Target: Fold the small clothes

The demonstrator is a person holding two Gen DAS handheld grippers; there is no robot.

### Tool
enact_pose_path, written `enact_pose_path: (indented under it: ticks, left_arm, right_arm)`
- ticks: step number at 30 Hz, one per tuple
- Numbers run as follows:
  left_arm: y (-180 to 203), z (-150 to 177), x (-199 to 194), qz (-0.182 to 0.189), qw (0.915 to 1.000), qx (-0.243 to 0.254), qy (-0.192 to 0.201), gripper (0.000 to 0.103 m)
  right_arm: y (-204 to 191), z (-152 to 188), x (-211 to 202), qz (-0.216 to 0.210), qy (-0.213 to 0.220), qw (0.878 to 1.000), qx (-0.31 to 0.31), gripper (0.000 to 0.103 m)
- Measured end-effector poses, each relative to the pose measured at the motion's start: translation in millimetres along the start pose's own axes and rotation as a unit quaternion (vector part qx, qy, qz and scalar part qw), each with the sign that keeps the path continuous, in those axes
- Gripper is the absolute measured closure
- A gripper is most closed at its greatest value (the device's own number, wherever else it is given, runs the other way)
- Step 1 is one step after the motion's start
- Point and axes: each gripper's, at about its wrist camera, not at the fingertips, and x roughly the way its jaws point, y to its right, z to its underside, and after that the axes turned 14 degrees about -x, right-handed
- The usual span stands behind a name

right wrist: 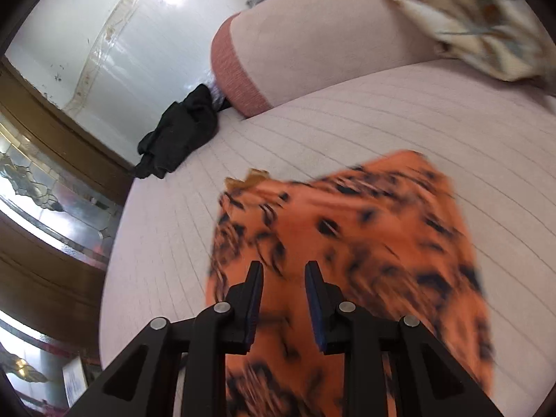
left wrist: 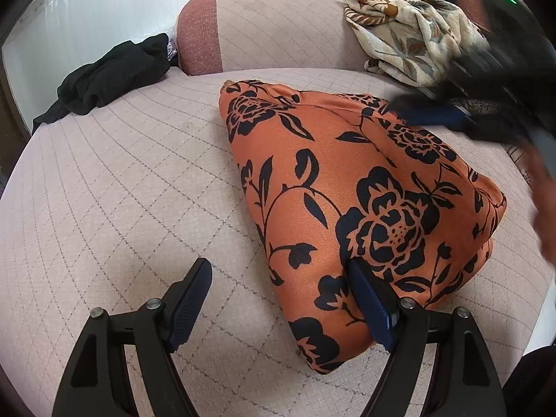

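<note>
An orange garment with black flowers [left wrist: 347, 187] lies folded into a rough triangle on the pink quilted sofa seat [left wrist: 121, 191]. My left gripper [left wrist: 278, 264] stands wide open at the garment's near corner. Its right finger [left wrist: 368, 305] rests against the cloth and its left finger [left wrist: 189, 299] hangs over bare cushion. My right gripper [left wrist: 431, 118] shows as a blur over the garment's far right part. In the right wrist view the right gripper [right wrist: 284, 266] hovers above the blurred orange garment [right wrist: 365, 236]. Its jaws stand narrowly apart with nothing between the pads.
A crumpled black garment [left wrist: 107, 76] [right wrist: 180, 135] lies at the seat's far left, next to the reddish bolster end [left wrist: 199, 34]. A cream leaf-print cloth [left wrist: 406, 34] [right wrist: 486, 24] is heaped at the back right. A person's hand [left wrist: 545, 208] is at the right edge. Wooden glazed furniture [right wrist: 52, 187] stands left of the sofa.
</note>
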Motion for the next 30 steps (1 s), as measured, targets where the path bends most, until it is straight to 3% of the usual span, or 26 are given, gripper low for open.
enact_pose_path:
  ticks: [5,8,10,13,19,22,24,26,27,29,30]
  left_arm:
    - [2,3,-1,-0.001,1.0,0.001,0.0,0.021]
    - [-1,4,-2,0.0,1.0,-0.002,-0.001,0.021]
    - [-3,5,-2,0.002,1.0,-0.006,-0.004,0.021]
    - [-4,4,-2,0.004,0.9999,-0.008,-0.005,0.021]
    - [-7,4,-4,0.008,0.9998,-0.013,-0.009,0.021]
    - [-7,3,-3,0.008,0.9998,-0.016,-0.013,0.02]
    - [-6,2,-3,0.008,0.9998,-0.015,-0.013,0.02]
    - [-6,1,-2,0.006,0.9998,-0.016,-0.013,0.017]
    - [-7,1,-1,0.007,0.9997,-0.018,-0.015,0.017]
    - [-7,0,1,0.01,0.9996,-0.02,-0.018,0.015]
    - [-8,0,2,0.009,0.9995,-0.022,-0.019,0.015]
  right_arm:
    - [10,58,-26,0.064,-0.031,0.997,-0.002,0.075]
    - [10,90,-29,0.051,-0.026,0.998,-0.012,0.074]
    - [10,105,-28,0.042,-0.052,0.998,0.002,0.074]
    - [12,121,-31,0.041,-0.057,0.997,0.012,0.074]
    - [6,98,-40,0.048,-0.086,0.995,0.021,0.075]
    - [2,72,-54,0.045,-0.037,0.998,0.019,0.075]
    - [5,52,-62,0.078,-0.008,0.997,0.012,0.075]
    - [16,41,-57,0.111,-0.006,0.994,0.022,0.075]
    - [29,40,-45,0.121,-0.025,0.991,0.041,0.075]
    - [48,50,-24,0.106,-0.048,0.99,0.077,0.074]
    - [56,56,-22,0.09,-0.022,0.992,0.089,0.074]
